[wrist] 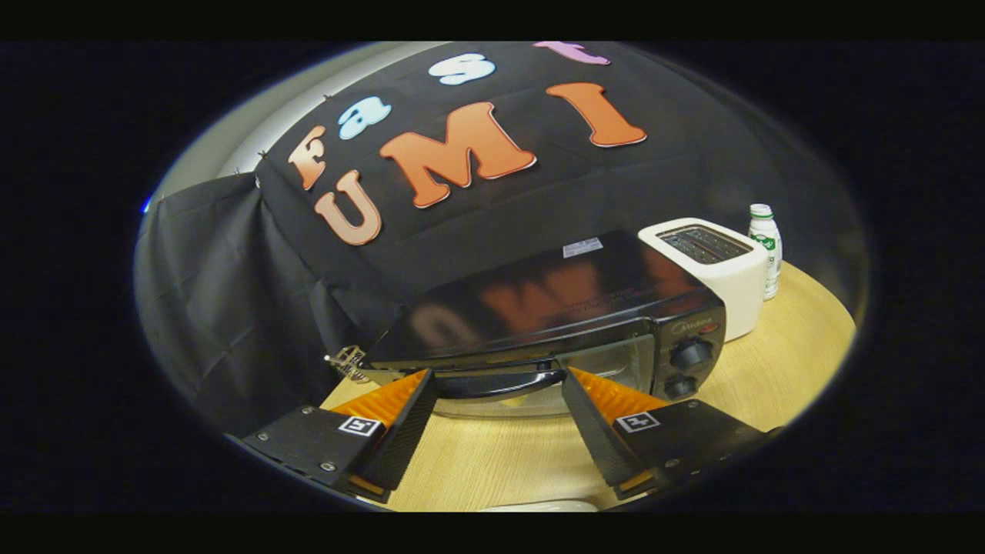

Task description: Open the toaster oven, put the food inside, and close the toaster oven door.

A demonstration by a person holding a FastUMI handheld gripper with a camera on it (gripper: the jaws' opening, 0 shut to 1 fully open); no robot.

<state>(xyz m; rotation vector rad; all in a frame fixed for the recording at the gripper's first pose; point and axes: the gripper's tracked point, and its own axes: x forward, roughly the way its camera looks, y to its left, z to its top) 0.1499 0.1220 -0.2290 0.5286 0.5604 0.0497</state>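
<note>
A black toaster oven [554,300] stands on the wooden table [492,462] just ahead of my fingers. Its glass door is closed, and the black door handle [500,381] runs across the top of the door. My gripper [500,385] is open, with the handle lying in the gap between the two fingertips. The left finger [400,415] and the right finger [592,415] stand to either side of the handle's ends, and I cannot tell whether they touch it. Two knobs [689,354] sit on the oven's right panel. A pale object [539,505] peeks in at the table's near edge below the fingers.
A white pop-up toaster [712,269] stands right behind the oven's right end, with a small white bottle [766,246] beside it. A metal rack corner [350,362] sticks out at the oven's left end. Black cloth hangs behind the table.
</note>
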